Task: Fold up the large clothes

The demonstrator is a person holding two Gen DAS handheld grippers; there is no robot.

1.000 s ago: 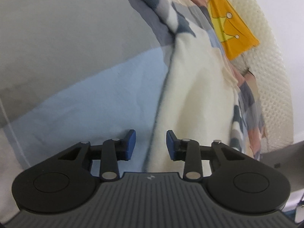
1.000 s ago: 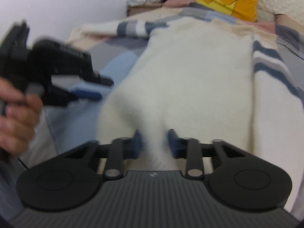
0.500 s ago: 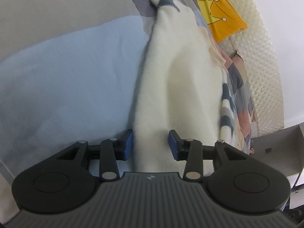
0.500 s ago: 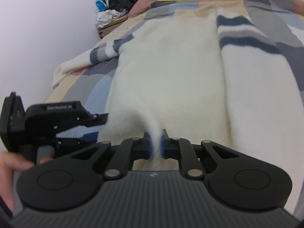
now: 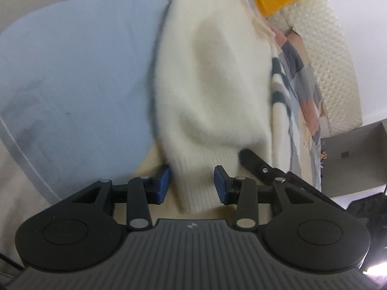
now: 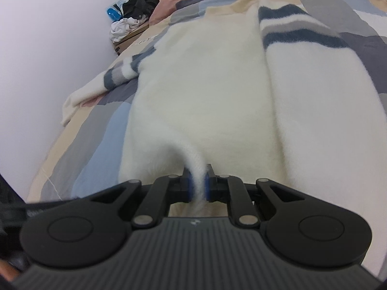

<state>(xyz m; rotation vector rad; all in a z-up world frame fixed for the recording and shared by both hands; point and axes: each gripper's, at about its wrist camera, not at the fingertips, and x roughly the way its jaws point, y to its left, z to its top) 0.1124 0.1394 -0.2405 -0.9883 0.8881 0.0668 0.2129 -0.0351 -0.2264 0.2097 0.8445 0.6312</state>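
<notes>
The cream sweater (image 6: 205, 91) is spread flat on the patchwork bedcover (image 6: 96, 130). A pinch of its hem is clamped in the right gripper (image 6: 197, 186), at 6 o'clock. The ribbed hem is straddled by the left gripper (image 5: 192, 183), jaws apart, pads not pressing.

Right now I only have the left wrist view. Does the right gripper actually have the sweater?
Observer: Yes. The right gripper is shut on a pinched ridge of the white sweater; its jaws have just been closing.
Operator: Where is the far sleeve?
Observer: The striped sleeve lies flat on the bedspread, spread toward the wall.
Operator: Anything beyond it?
Observer: A pile of clothes sits by the wall.
</notes>
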